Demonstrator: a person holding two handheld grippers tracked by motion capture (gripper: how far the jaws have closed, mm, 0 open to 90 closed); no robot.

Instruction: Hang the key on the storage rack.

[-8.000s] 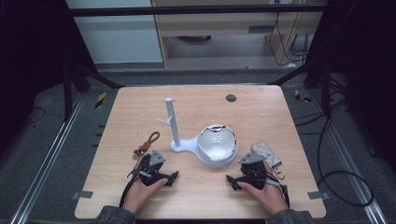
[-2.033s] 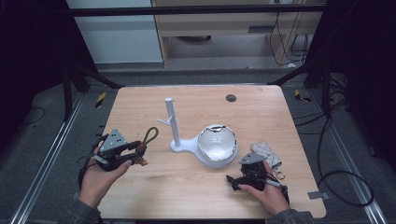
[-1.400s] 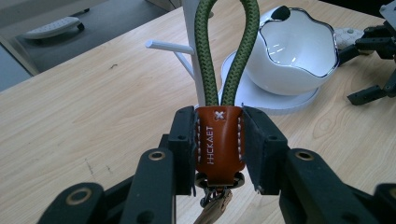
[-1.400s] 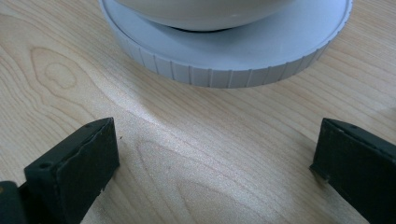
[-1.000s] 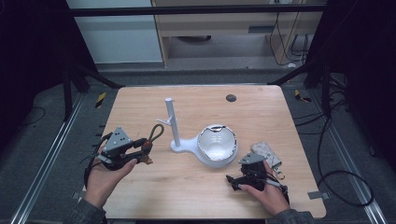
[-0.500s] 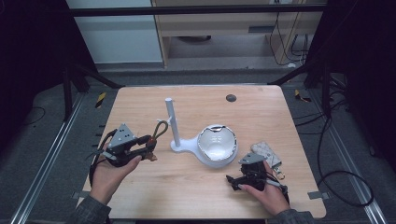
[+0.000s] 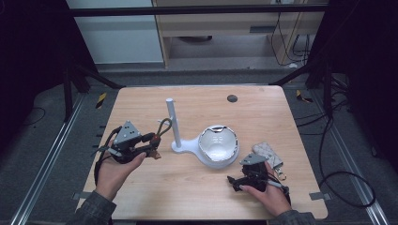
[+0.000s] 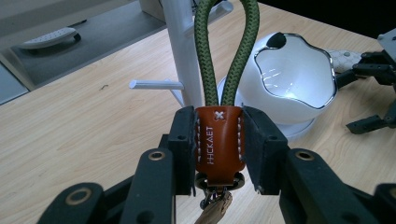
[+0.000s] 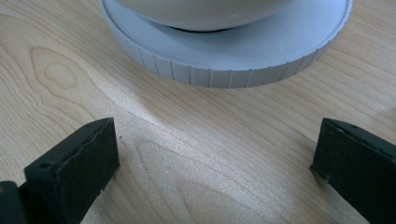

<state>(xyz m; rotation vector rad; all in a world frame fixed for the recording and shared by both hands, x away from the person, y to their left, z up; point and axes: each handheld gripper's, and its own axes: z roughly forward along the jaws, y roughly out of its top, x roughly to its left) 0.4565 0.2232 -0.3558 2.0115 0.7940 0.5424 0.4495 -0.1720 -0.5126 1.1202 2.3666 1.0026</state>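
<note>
Keyring [image 8: 219, 140] gripped by its brown leather tab in the left claw [image 7: 151, 145], its green cord loop raised toward the white peg stand [image 7: 171, 123].

Both pads of the left claw [image 8: 219, 149] press on the leather tab, and the loop [image 8: 227, 46] rises in front of the stand's upright post, beside one short side peg [image 8: 156, 84]. The keyring hangs clear of the bench [image 7: 197, 192]. A white bowl [image 7: 218, 145] sits on the stand's round base. Nearer the bench's front edge, the right claw [image 7: 237, 183] rests low with its jaws wide apart and nothing between them, just short of that base [image 9: 224, 56]. A small patterned pouch [image 7: 268, 154] lies just beside the right hand.
</note>
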